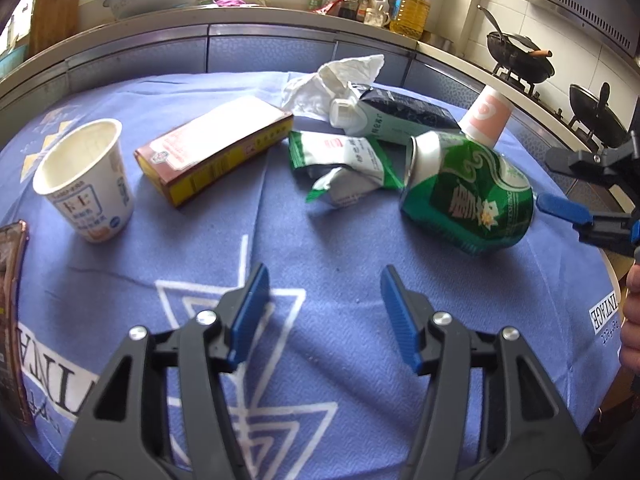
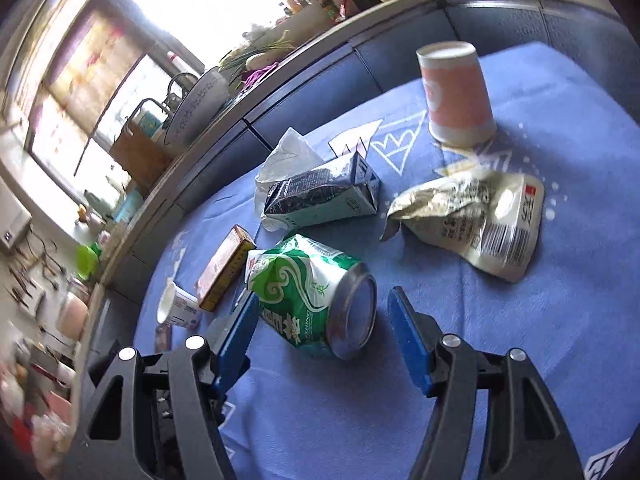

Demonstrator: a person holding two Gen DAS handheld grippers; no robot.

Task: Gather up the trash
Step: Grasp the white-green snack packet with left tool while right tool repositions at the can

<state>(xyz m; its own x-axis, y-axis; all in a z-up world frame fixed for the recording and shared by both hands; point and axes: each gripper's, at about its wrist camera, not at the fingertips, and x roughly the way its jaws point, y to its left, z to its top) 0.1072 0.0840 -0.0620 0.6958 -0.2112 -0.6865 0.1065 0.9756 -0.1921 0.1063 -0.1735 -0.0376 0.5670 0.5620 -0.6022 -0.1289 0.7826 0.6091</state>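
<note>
Crushed green can [image 2: 316,304] lies between open right tongs [image 2: 324,320], ungripped.

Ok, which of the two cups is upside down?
The pink cup, standing rim-down at the far edge. The white cup sits upright, mouth open.

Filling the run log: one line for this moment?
right gripper: open, fingers astride crushed green can | left gripper: open, empty | can on blue cloth

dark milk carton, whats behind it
Crumpled white tissue sticks out behind the dark milk carton; its lower part is covered by the carton.
</note>
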